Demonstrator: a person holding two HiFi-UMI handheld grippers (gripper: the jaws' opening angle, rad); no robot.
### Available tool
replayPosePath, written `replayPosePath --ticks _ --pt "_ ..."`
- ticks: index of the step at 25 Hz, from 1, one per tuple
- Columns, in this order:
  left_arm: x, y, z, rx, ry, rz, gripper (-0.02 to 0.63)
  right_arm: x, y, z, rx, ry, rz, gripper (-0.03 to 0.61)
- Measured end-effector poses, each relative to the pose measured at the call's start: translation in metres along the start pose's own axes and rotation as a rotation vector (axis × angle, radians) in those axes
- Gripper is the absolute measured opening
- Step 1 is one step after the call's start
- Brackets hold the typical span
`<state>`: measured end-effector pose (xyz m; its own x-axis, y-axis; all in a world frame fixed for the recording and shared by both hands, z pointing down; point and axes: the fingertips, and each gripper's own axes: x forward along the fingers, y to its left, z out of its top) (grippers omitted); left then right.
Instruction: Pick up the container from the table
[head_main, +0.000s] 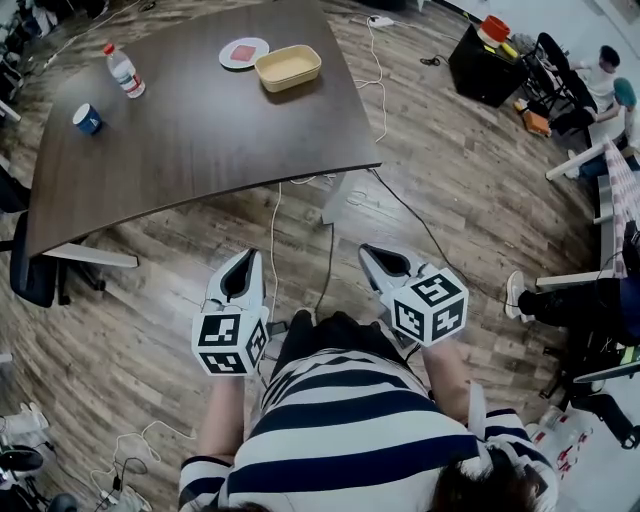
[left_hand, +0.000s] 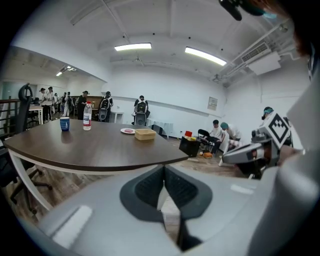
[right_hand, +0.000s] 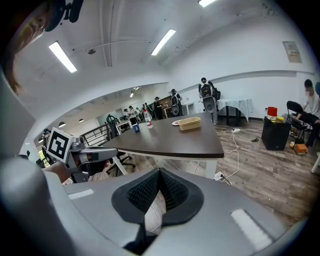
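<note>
The dark table (head_main: 200, 150) fills the floor ahead of me, and I stand well back from its near edge. The container (head_main: 288, 67) sits on the table's far side, right of centre, its long side running left to right. It lies straight ahead between my two claws, so I judge neither arm clearly nearer. My left claw (head_main: 246, 262) and right claw (head_main: 374, 255) are both closed with nothing in them. Bare tabletop lies before the container. A plate (head_main: 243, 52) is just beside its left end, the one thing to mind. A bottle (head_main: 124, 71) and blue cup (head_main: 87, 119) stand well apart, far left
</note>
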<state>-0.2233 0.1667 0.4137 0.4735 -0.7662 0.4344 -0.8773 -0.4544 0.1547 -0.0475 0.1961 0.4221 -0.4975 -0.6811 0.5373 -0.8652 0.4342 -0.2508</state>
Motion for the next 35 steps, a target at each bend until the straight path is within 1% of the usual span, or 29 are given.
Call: replayPosePath --ticks 5,12,20,24,29,35 --pt "0.006 0.008 0.0 0.002 0.022 -0.001 0.0 0.011 -0.005 0.003 0.011 0.011 0.003 -0.005" --pt "0.031 0.005 0.014 0.0 0.011 0.031 0.0 0.028 -0.032 0.023 0.008 -0.014 0.038 -0.005" --pt "0.082 -0.016 0.04 0.001 -0.01 0.085 0.0 0.043 -0.087 0.053 -0.027 -0.018 0.106 -0.005" --pt "0.109 -0.027 0.051 -0.014 -0.028 0.116 0.0 0.049 -0.113 0.063 -0.054 -0.011 0.15 -0.005" --pt "0.136 -0.045 0.065 -0.013 -0.043 0.148 0.0 0.049 -0.144 0.075 -0.077 -0.012 0.217 -0.005" --pt "0.156 -0.06 0.075 -0.006 -0.055 0.177 0.0 0.053 -0.175 0.082 -0.101 -0.007 0.25 -0.005"
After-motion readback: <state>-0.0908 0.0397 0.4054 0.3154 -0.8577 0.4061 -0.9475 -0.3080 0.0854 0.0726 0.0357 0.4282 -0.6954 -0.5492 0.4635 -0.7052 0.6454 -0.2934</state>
